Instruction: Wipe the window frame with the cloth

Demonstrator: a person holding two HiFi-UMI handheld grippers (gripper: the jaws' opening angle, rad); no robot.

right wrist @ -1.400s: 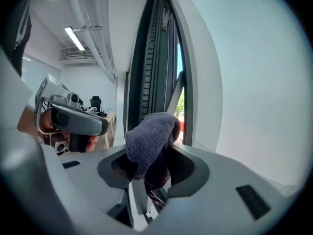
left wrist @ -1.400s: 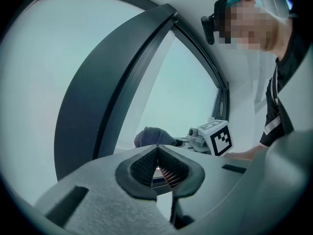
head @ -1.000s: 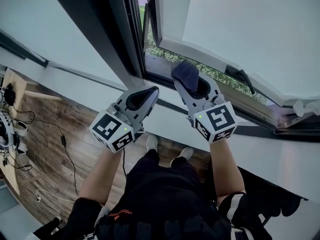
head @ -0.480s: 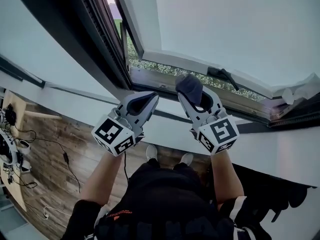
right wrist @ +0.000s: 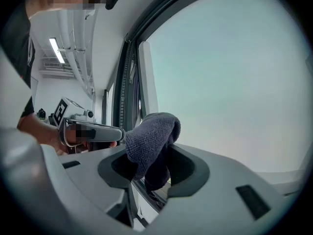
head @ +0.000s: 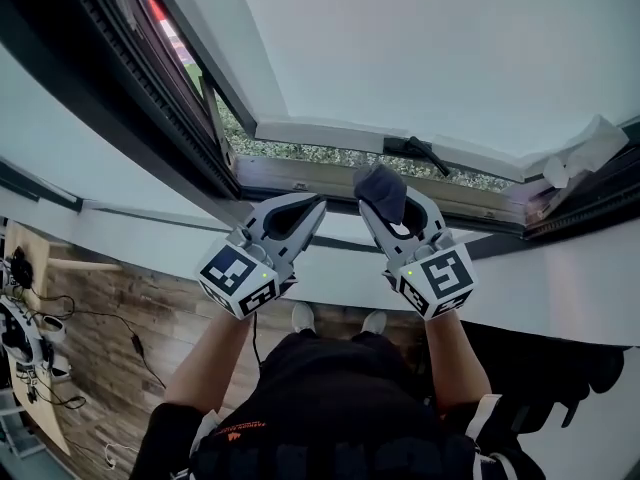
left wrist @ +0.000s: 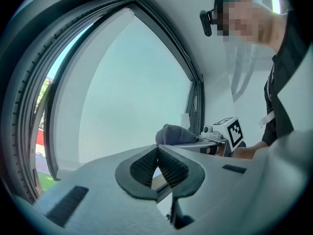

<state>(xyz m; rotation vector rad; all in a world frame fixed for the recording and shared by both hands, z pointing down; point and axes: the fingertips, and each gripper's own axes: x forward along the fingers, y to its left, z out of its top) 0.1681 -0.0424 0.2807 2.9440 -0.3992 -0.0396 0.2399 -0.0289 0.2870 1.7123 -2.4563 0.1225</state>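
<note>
Grey left tongs [head: 316, 204], right tongs [head: 376, 194], black shirt [head: 330, 398]

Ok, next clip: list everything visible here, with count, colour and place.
cloth: one, dark blue-grey, at the sill, between the right gripper's jaws
window sash: one, white, swung open, top of the head view
window handle: one, black, on the sash's lower rail
window frame: one, dark grey, upper left
greenery: green, outside, seen through the gap
floor: wood brown, lower left
shoes: two, white, on the floor
left gripper: grey, shut, empty
right gripper: grey, shut on the cloth
</note>
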